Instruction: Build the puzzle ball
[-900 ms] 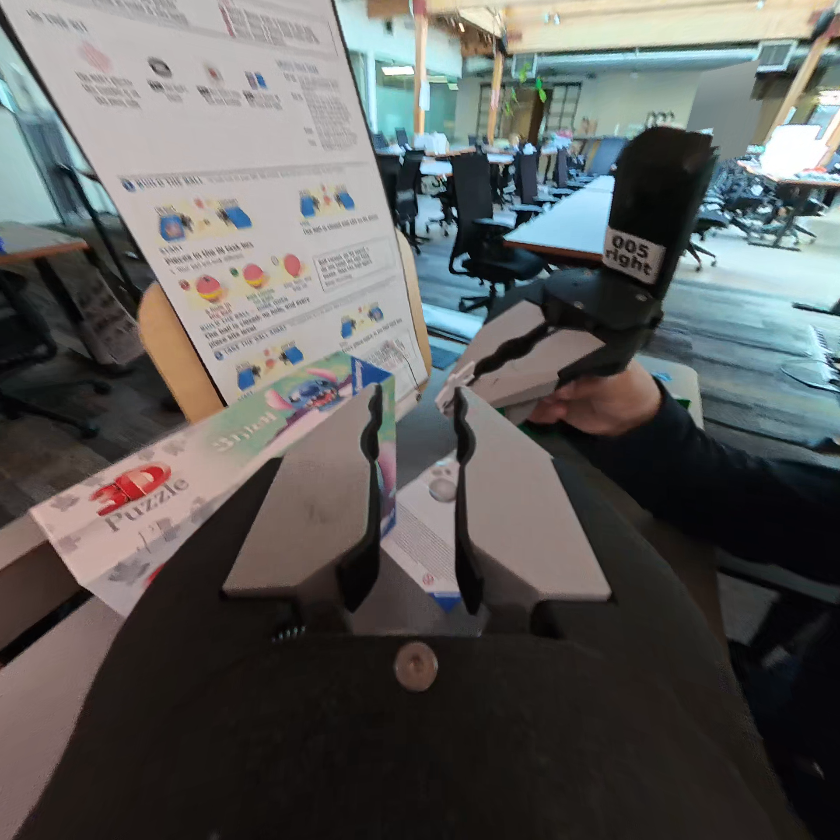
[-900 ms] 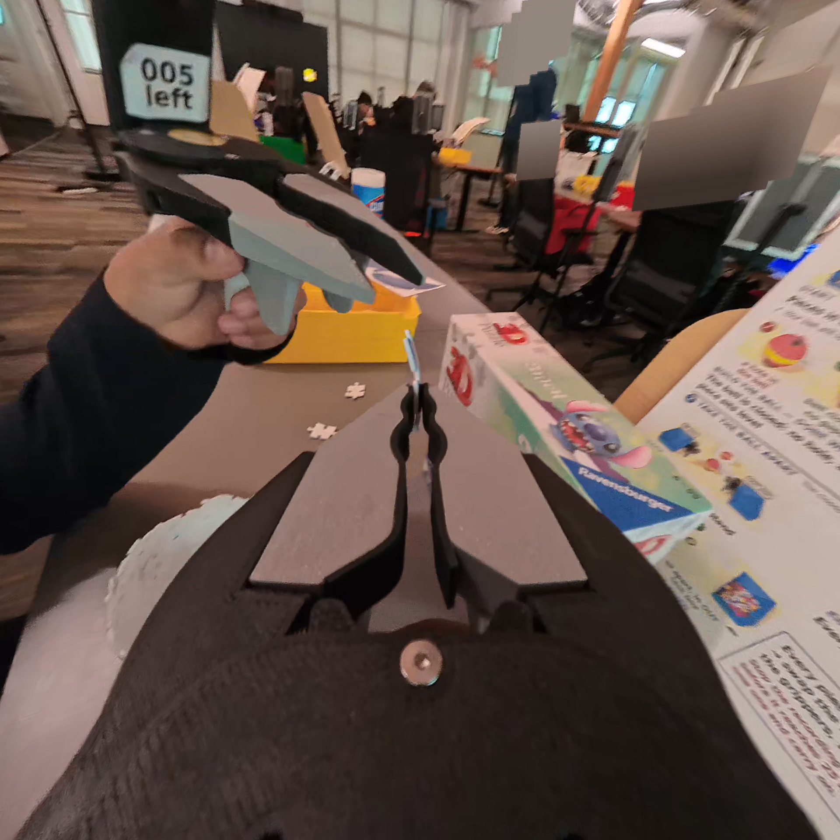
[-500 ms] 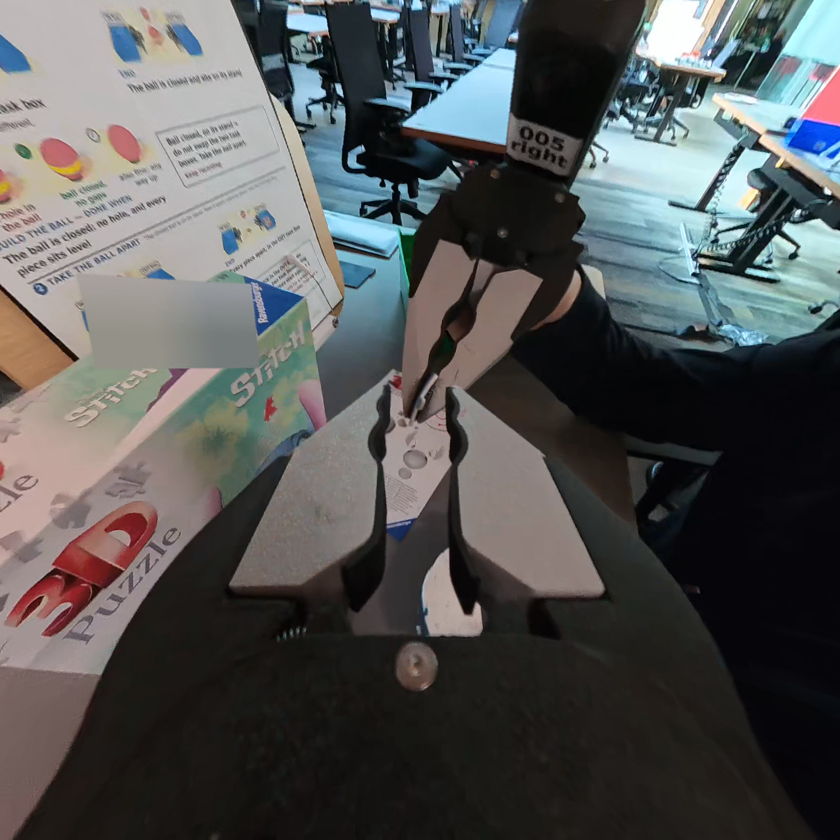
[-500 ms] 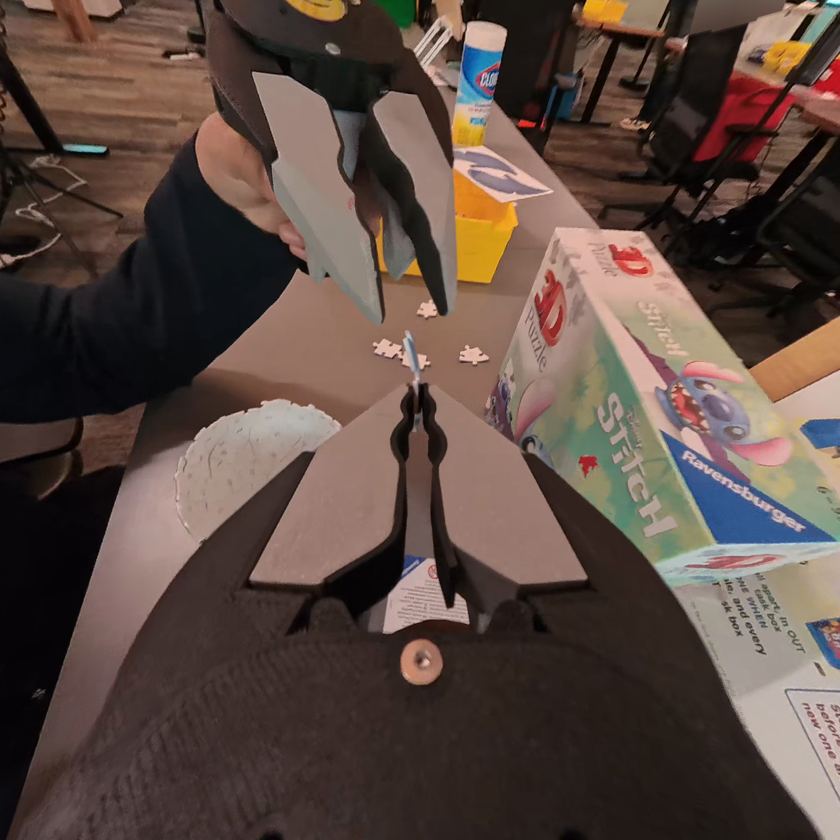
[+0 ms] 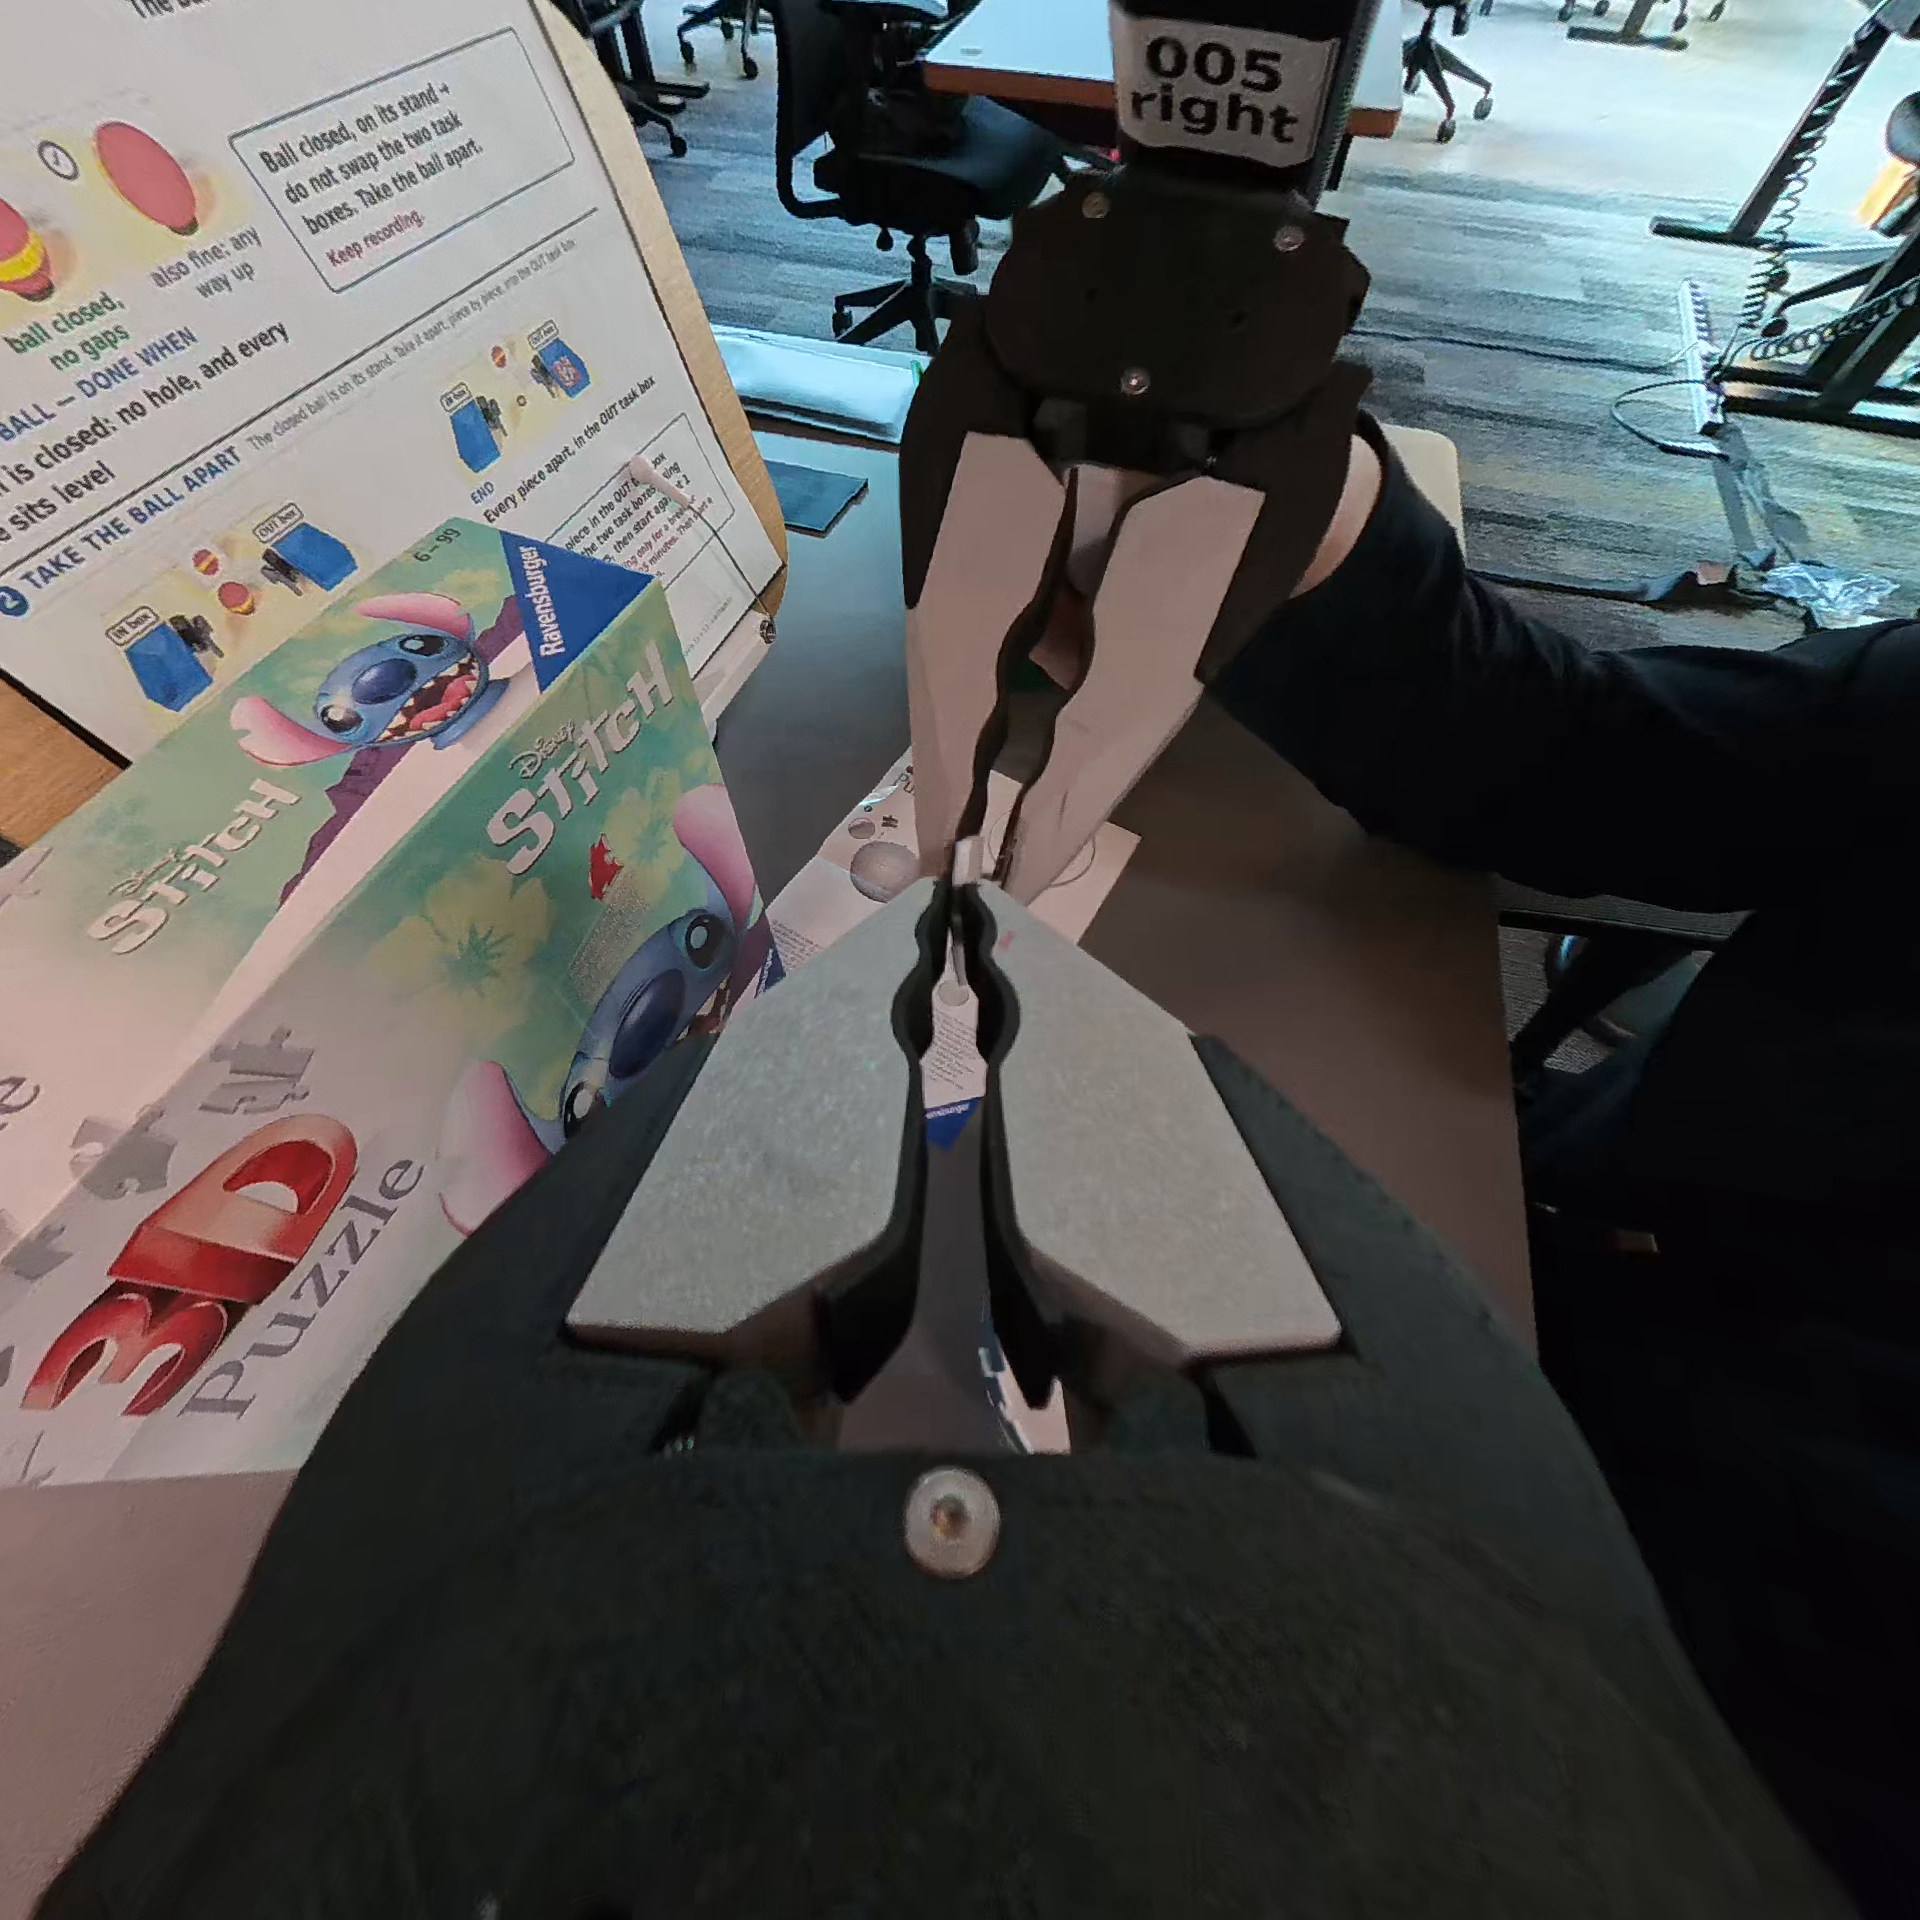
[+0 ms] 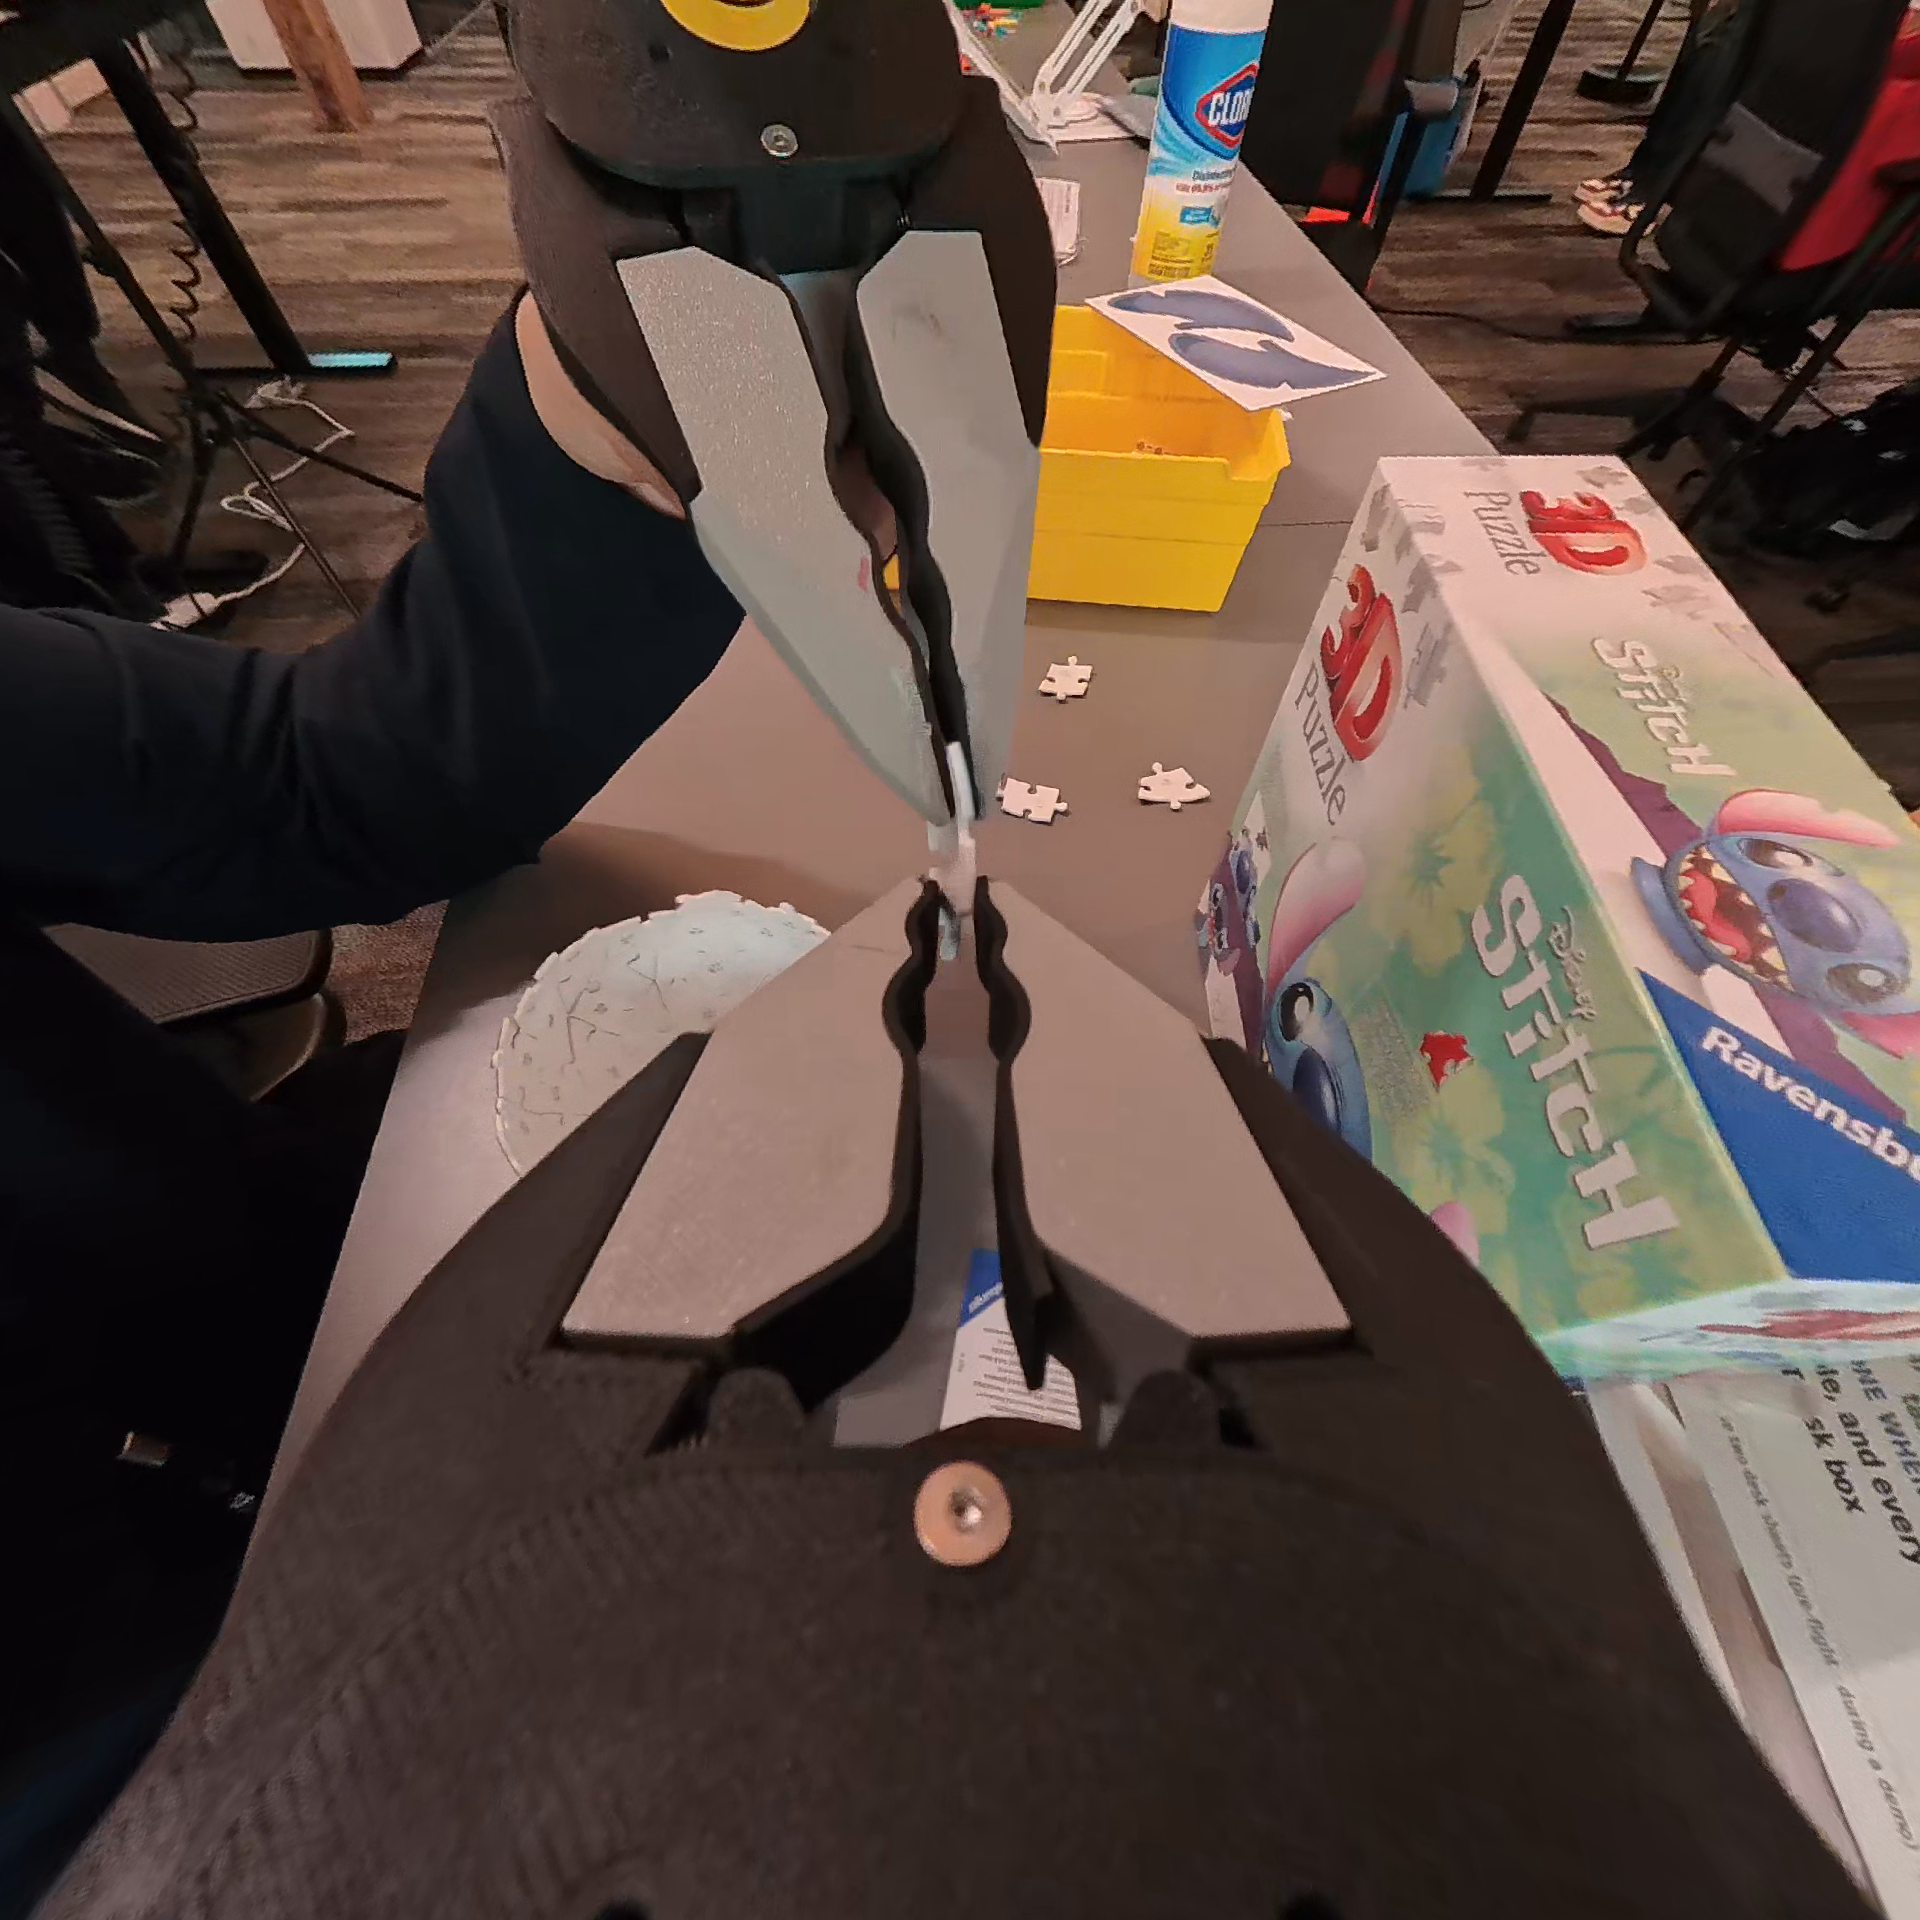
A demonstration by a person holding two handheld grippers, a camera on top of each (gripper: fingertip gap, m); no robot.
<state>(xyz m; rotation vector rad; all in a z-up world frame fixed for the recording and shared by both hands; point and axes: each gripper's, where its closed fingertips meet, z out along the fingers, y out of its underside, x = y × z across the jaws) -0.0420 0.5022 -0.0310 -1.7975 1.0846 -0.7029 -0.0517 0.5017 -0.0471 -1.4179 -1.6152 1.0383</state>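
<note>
- White puzzle piece (image 6: 957, 831) is sitting pinched between both tools, tip to tip, above the grey table (image 6: 790, 748).
- Left gripper (image 5: 957, 902) is clamping its far end.
- Right gripper (image 6: 954, 900) is clamping its near end.
- Half-built puzzle ball (image 6: 634, 997) is resting on the table, near left.

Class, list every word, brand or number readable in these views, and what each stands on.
I do not quote writing; these bear it:
Puzzle box: large lettering, logo.
Instruction sheet: printed paragraphs.
White tag on the right gripper: short label.
Canister: brand label.
Leaflet: too small.
</note>
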